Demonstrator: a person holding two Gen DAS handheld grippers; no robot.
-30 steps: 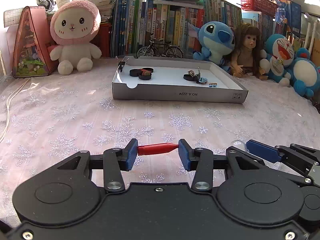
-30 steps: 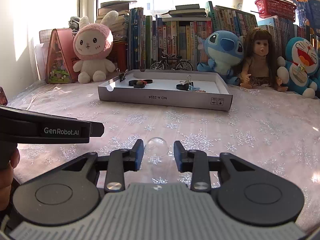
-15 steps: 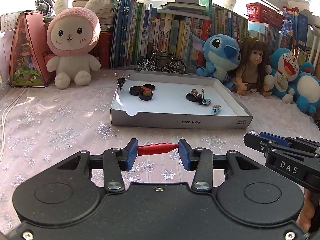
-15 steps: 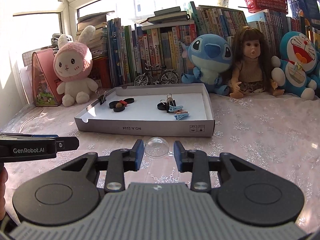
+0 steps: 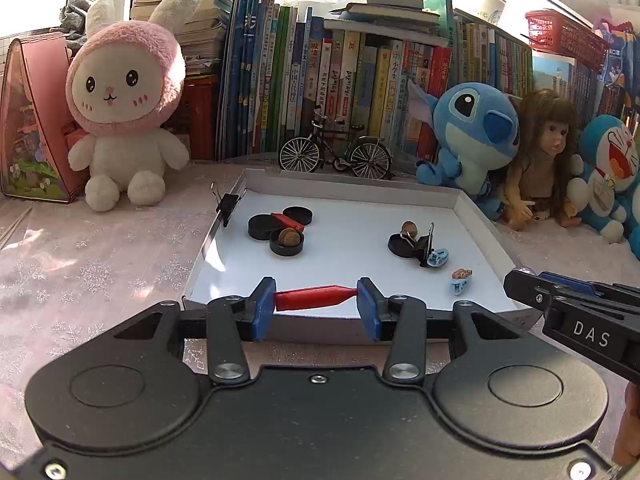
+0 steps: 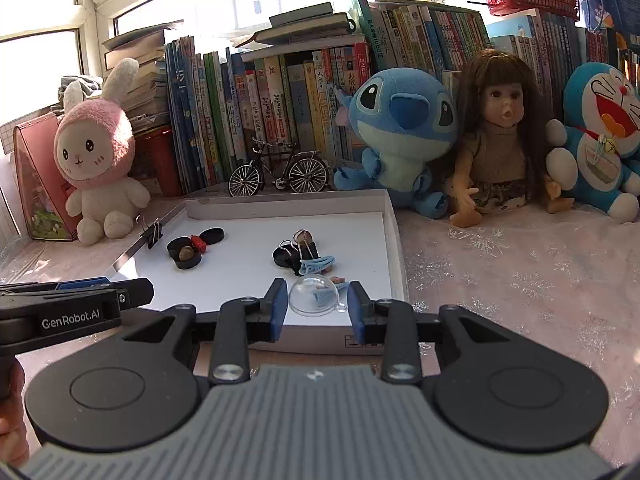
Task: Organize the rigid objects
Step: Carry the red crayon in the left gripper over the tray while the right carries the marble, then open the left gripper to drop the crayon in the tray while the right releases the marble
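**Both grippers hold small pieces over the near edge of the white tray**

A red tapered plastic piece [image 5: 316,298] lies crosswise between the blue pads of the left gripper [image 5: 316,304], pinched at both ends, so the jaws stand narrowly apart and clamped on it. It hangs just over the near wall of the white tray [image 5: 480,232]. The right gripper [image 6: 318,306] has its jaws drawn in on a clear plastic dome [image 6: 314,294]; the left pad touches the dome's rim, and on the right side a small lip seems to meet the pad, though the clear plastic makes that contact hard to judge. The dome too sits above the tray's near edge, towards its right-hand corner.

Inside the tray, on the left, three black round discs [image 5: 260,227] cluster together, one carrying a brown nut [image 5: 289,236], with another red piece [image 5: 286,221] lying across them. To the right lie a further black disc, a second nut [image 5: 409,227], a binder clip [image 5: 427,244] and a light blue hair clip [image 6: 316,265]. One more binder clip [image 5: 228,204] grips the tray's left wall.

Behind the tray stands a model bicycle [image 5: 335,157], then a row of books [image 5: 340,80]. A pink-hooded rabbit plush [image 5: 124,104] sits at the left; a blue plush [image 5: 472,136], a doll [image 5: 548,156] and a blue cat plush [image 6: 600,136] line the right. A snowflake-patterned cloth [image 6: 520,280] covers the table.
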